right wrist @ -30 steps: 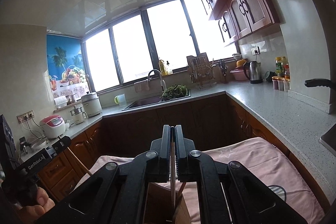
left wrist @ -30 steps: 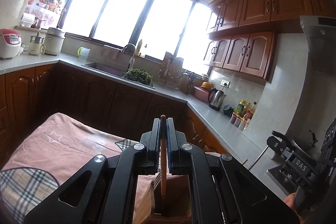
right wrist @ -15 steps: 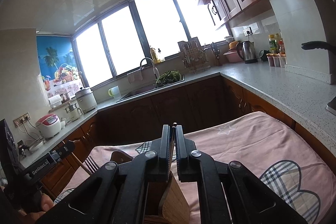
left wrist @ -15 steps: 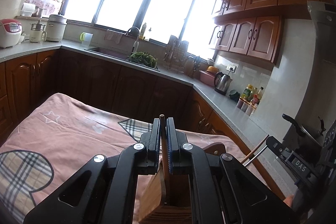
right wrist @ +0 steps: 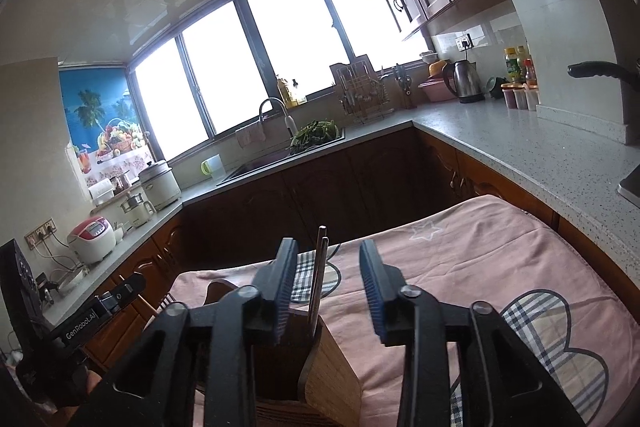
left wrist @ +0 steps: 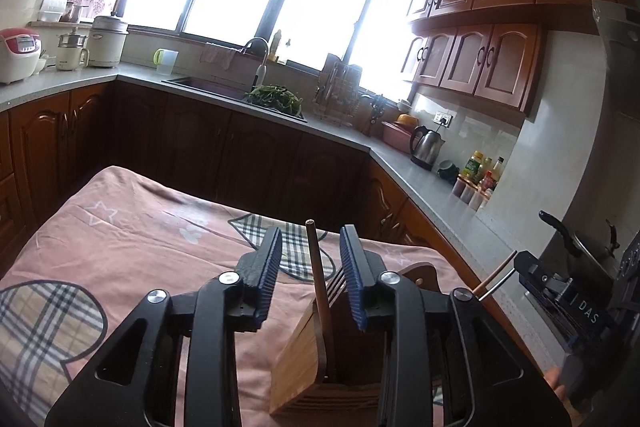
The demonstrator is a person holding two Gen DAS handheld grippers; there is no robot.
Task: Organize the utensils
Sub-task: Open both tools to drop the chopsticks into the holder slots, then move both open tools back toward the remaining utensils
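Note:
A bamboo utensil holder (left wrist: 304, 359) (right wrist: 328, 371) stands on the pink cloth right under both grippers. A wooden-handled utensil (left wrist: 318, 275) stands upright in it, and fork tines (left wrist: 338, 285) show beside it. My left gripper (left wrist: 310, 267) is opening, and the handle stands free between its jaws. In the right wrist view a pair of thin metal chopsticks (right wrist: 318, 279) stands in the holder. My right gripper (right wrist: 328, 285) is opening around them without touching. Each gripper also shows at the edge of the other's view.
The table (left wrist: 120, 239) wears a pink cloth with plaid hearts. Dark wooden cabinets and a grey counter (right wrist: 520, 147) wrap around it, with a sink, dish rack, kettle (left wrist: 426, 147), bottles and rice cookers. A pan handle (right wrist: 600, 71) juts out at the right.
Both grippers sank toward the holder, then opened. The wooden-handled utensil and the metal chopsticks, pinched before, now stand loose in the holder.

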